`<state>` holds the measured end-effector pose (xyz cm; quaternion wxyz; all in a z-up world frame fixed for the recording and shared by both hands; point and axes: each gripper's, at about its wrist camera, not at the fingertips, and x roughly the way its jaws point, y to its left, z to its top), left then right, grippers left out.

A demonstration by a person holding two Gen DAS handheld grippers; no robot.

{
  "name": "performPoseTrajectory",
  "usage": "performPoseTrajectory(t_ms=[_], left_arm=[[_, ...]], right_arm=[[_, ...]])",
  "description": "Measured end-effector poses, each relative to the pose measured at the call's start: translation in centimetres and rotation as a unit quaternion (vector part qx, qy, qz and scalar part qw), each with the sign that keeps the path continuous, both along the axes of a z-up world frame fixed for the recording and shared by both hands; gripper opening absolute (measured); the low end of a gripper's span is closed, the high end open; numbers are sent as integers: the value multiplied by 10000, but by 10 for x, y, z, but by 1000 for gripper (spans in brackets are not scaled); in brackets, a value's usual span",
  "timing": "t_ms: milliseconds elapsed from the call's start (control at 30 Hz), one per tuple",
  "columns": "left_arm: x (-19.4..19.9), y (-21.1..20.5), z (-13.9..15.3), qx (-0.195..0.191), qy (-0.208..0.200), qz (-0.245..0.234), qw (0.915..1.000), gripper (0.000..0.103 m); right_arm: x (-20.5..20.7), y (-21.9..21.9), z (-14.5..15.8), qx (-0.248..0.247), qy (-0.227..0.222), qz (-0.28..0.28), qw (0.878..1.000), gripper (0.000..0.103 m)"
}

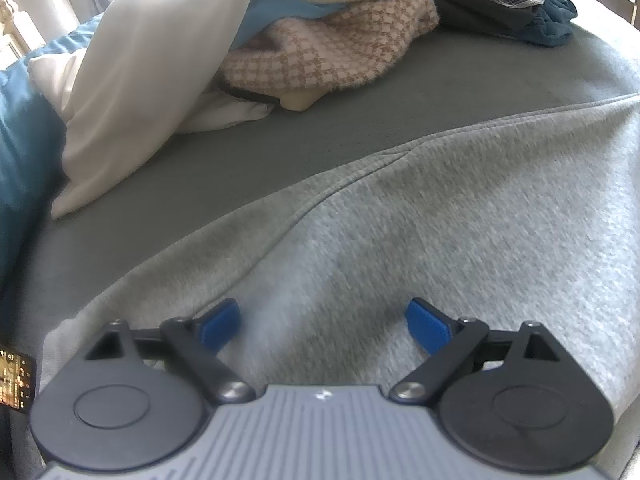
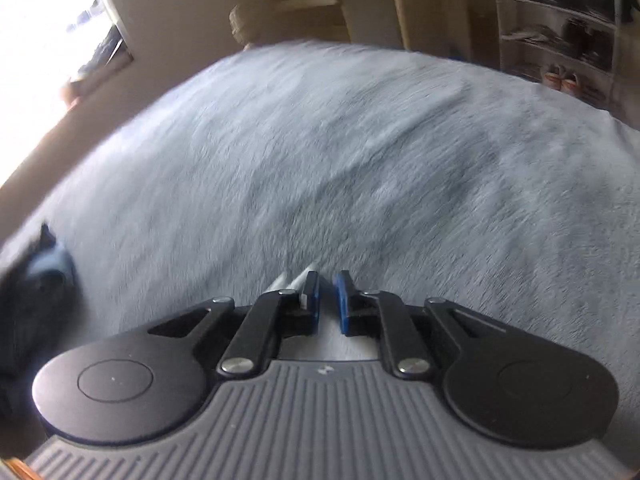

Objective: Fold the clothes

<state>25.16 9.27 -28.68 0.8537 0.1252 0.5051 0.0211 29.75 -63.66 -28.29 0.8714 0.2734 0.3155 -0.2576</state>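
While its blue pads stand spread wide with nothing between them, the left gripper [image 1: 322,326] hovers over a light grey garment [image 1: 460,220] that fills the lower right of the left wrist frame. Beyond its seamed edge lies the darker grey bed cover [image 1: 320,128]. Farther back, toward the upper left, sit a white cloth [image 1: 140,80], a pink checked garment [image 1: 328,52] and dark folded clothes [image 1: 520,12]. On the right wrist view, the right gripper [image 2: 327,300] has its pads nearly pressed together, a narrow gap showing, above a blurred grey fleece surface [image 2: 360,160]; a shoe rack [image 2: 560,32] stands upper right.
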Motion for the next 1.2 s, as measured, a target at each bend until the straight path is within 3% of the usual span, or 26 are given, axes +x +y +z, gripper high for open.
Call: performPoseTrajectory(t_ms=[133, 300, 433, 533, 567, 633, 700, 767, 867, 933, 1033, 1133, 1200], left_arm=[[4, 0, 1, 39, 45, -13, 10000, 93], [9, 0, 5, 302, 110, -213, 9993, 93], [12, 6, 3, 258, 122, -225, 9993, 93], [14, 11, 2, 168, 113, -174, 9996, 94], [15, 13, 2, 143, 110, -171, 9997, 93], [15, 16, 6, 168, 98, -185, 9996, 93], [14, 20, 12, 244, 51, -203, 9995, 92], [10, 25, 20, 179, -19, -185, 9997, 92], [-4, 9, 28, 51, -79, -248, 9996, 92], [-19, 5, 28, 58, -36, -369, 9993, 92], [-30, 7, 22, 124, 106, -522, 9985, 92], [-27, 11, 8, 170, 263, -465, 9984, 92], [-26, 19, 3, 86, 233, -361, 9990, 94]], right_arm=[[-8, 16, 18, 253, -97, 877, 9958, 9], [-50, 16, 31, 873, -345, 577, 9939, 10], [-109, 16, 29, 1210, -31, 740, 9899, 10], [-140, 7, 2, 929, 1028, 385, 9896, 9], [-150, 2, -2, 745, 1124, 118, 9908, 0], [-166, 2, 7, 525, 947, -511, 9928, 0], [-174, 11, 20, 174, 924, -1046, 9901, 6], [-166, 38, 33, -120, 985, -516, 9937, 7], [-145, 104, 51, -546, 966, 909, 9897, 7], [-125, 165, 55, -779, 946, 2151, 9689, 9], [-103, 270, 42, -1091, 936, 3955, 9072, 16], [-94, 343, 20, -1260, 1135, 4926, 8536, 17], [-101, 339, 8, -1413, 1403, 4990, 8434, 17]])
